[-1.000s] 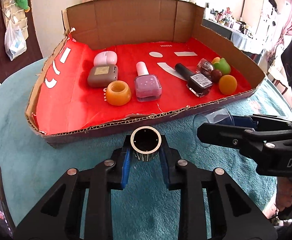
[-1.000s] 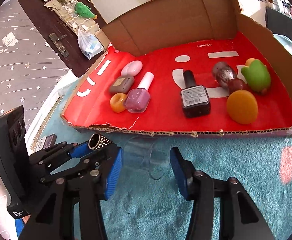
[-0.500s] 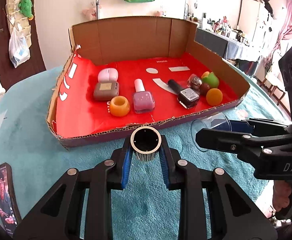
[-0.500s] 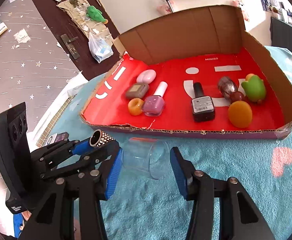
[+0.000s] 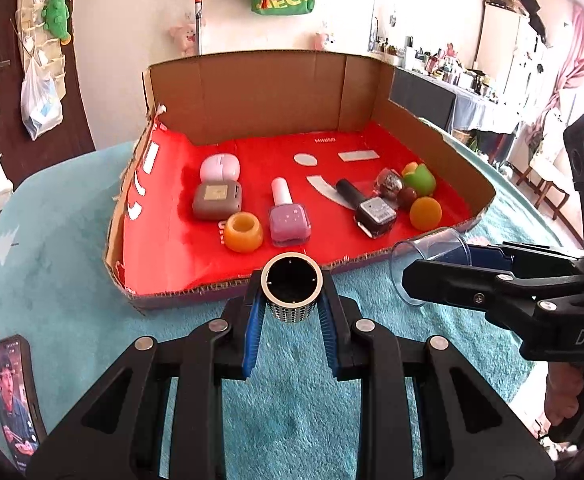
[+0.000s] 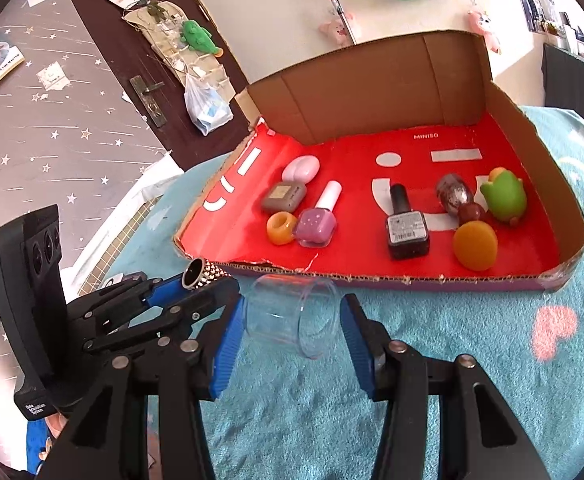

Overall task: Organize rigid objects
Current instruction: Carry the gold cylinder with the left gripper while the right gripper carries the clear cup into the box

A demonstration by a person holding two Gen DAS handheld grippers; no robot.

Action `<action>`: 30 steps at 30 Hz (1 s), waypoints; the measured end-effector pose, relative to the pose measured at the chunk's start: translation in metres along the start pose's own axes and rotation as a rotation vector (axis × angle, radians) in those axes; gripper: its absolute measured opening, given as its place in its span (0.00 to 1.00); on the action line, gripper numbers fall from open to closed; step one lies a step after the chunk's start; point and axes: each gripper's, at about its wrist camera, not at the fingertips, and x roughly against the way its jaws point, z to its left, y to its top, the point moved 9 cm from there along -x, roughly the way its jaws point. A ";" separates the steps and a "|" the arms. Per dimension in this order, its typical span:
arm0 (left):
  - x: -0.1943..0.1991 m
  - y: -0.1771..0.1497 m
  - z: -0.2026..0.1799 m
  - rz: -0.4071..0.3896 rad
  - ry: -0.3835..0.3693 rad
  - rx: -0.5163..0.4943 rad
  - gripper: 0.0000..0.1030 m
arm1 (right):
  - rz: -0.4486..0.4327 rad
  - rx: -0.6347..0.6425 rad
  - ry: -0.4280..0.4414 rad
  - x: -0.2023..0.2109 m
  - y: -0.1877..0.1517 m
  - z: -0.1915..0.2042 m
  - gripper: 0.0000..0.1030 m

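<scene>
My left gripper (image 5: 292, 312) is shut on a studded silver tube (image 5: 292, 294) with a dark open end, held above the teal cloth in front of the cardboard box (image 5: 252, 92); the tube also shows in the right wrist view (image 6: 202, 274). My right gripper (image 6: 290, 322) is shut on a clear plastic cup (image 6: 292, 316) lying sideways between its blue pads; the cup also shows in the left wrist view (image 5: 427, 256). The red-floored box (image 6: 371, 80) holds a pink nail polish (image 5: 288, 216), a black nail polish (image 5: 369, 210), an orange ring (image 5: 244, 232), a brown case (image 5: 216, 200) and an orange ball (image 5: 425, 213).
A green toy (image 5: 419, 178), a speckled egg (image 5: 387, 182) and a pale pink case (image 5: 220, 167) also lie in the box. A phone (image 5: 12, 396) lies on the teal cloth (image 5: 52, 240) at the left. A door stands behind on the left.
Both grippers have risen and pulled back from the box, which now looks smaller and farther. The tube and the cup stay gripped.
</scene>
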 end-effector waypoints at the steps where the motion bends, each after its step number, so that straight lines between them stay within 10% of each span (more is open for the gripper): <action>1: 0.000 0.002 0.001 -0.003 0.001 0.001 0.23 | -0.004 0.001 0.000 0.001 0.002 0.000 0.50; 12: -0.013 0.030 0.018 -0.017 0.021 0.020 0.23 | -0.028 0.012 -0.025 -0.007 0.031 -0.010 0.50; 30: -0.084 0.016 0.028 0.217 -0.083 0.049 0.23 | 0.080 0.017 -0.055 -0.058 0.044 -0.028 0.50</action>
